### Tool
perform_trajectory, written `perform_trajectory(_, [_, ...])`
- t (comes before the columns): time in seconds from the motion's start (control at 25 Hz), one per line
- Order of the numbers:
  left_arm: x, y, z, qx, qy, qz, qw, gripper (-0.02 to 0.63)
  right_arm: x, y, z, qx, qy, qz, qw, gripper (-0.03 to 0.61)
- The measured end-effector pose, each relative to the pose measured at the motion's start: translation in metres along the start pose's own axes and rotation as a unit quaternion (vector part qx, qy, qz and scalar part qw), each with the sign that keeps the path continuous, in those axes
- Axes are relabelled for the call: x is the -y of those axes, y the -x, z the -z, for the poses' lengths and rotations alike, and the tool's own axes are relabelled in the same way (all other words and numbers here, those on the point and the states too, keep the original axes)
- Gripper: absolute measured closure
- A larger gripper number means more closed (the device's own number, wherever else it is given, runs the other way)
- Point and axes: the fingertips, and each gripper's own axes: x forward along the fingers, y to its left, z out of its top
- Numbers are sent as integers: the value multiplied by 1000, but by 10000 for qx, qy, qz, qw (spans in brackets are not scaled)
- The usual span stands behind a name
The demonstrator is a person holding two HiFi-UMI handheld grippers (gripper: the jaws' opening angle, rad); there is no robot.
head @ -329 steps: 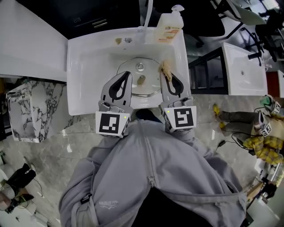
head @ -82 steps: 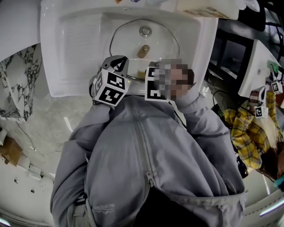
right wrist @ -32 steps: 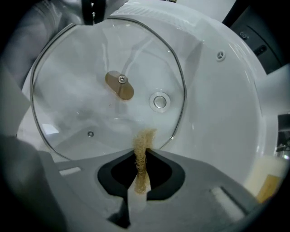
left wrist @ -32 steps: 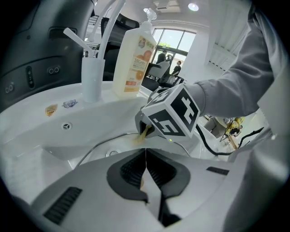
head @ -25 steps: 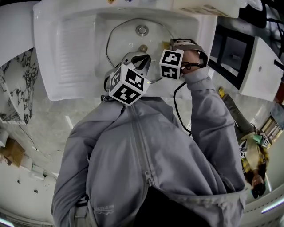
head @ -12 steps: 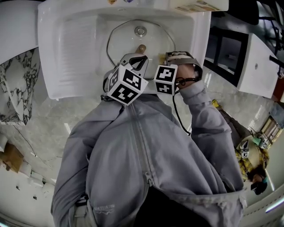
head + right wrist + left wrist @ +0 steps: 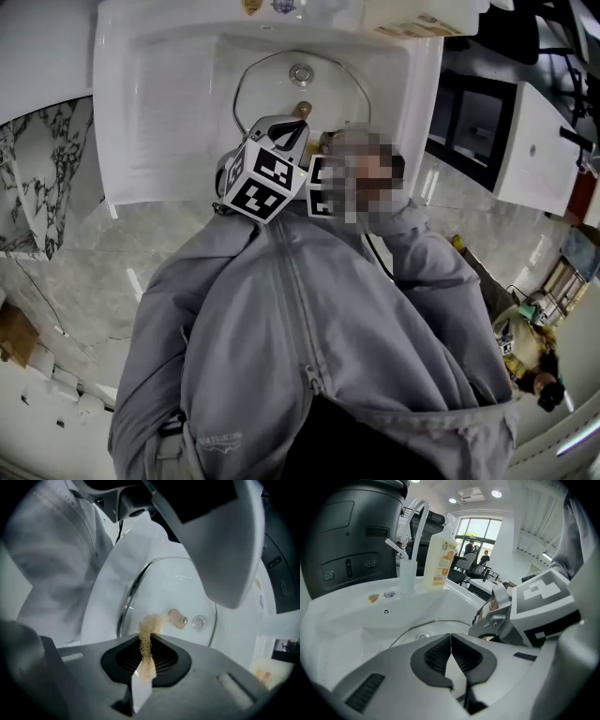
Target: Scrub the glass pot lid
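Your left gripper [image 7: 450, 637] has its jaws pressed together on nothing, and the glass pot lid [image 7: 270, 86] lies knob-up in the sink [image 7: 159, 112] just beyond their tips. Your right gripper [image 7: 146, 637] is clamped on a tan fibrous scrubber [image 7: 146, 656], held clear of the lid below those jaws. No suds show on the glass, so I judge most of the scrubbing remains.
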Motion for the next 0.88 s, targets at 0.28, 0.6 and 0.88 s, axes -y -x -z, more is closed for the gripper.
perform_trajectory(0.28, [-25,24,12,59,266,-352,9990,606,-2,11,-27,607,-312,-304,9972,547])
perform_trajectory(0.6, [-44,54,26,57,400,-706,9967,606,6,34,-78,1647,-842,-787,9796,547])
perform_trajectory(0.88, [-53,72,20,146,317,-877,9955,606,31,76,-103,3241,-2310,-1000,9119,546])
